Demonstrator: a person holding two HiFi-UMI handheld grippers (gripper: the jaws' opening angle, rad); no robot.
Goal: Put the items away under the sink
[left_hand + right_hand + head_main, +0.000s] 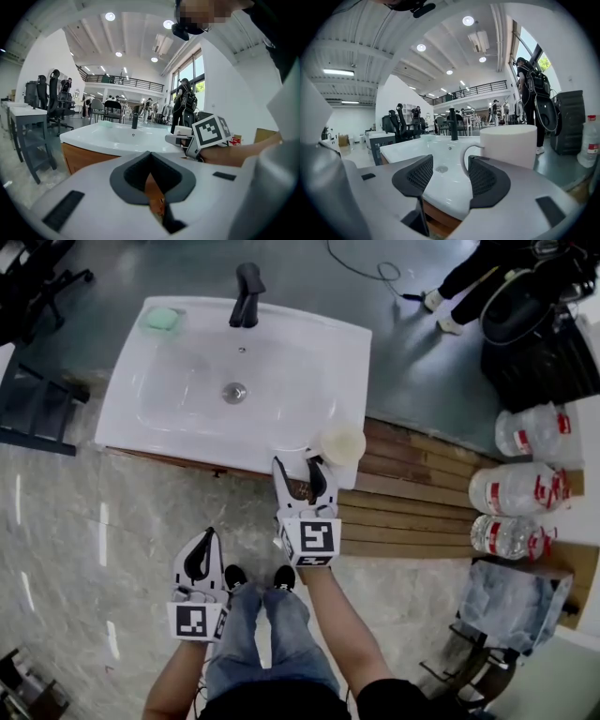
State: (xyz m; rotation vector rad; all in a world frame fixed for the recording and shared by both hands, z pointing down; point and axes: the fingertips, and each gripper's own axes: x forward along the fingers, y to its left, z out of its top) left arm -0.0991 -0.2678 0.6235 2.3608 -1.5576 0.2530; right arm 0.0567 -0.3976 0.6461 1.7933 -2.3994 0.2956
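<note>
One white mug (342, 442) stood on the sink (309, 343) corner, its handle ungripped between the half-open right claw (298, 465). The left claw (208, 538) was closed, empty. Three water bottles (518, 489) lay well apart.

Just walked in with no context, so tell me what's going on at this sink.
A person stands at a white sink with a gripper in each hand. The right gripper is up at the white mug on the sink's front right corner. Its jaws are apart, with the mug's handle in the gap just ahead, not yet gripped. The left gripper hangs lower, in front of the sink, jaws together and empty. Nothing is picked up yet.
</note>
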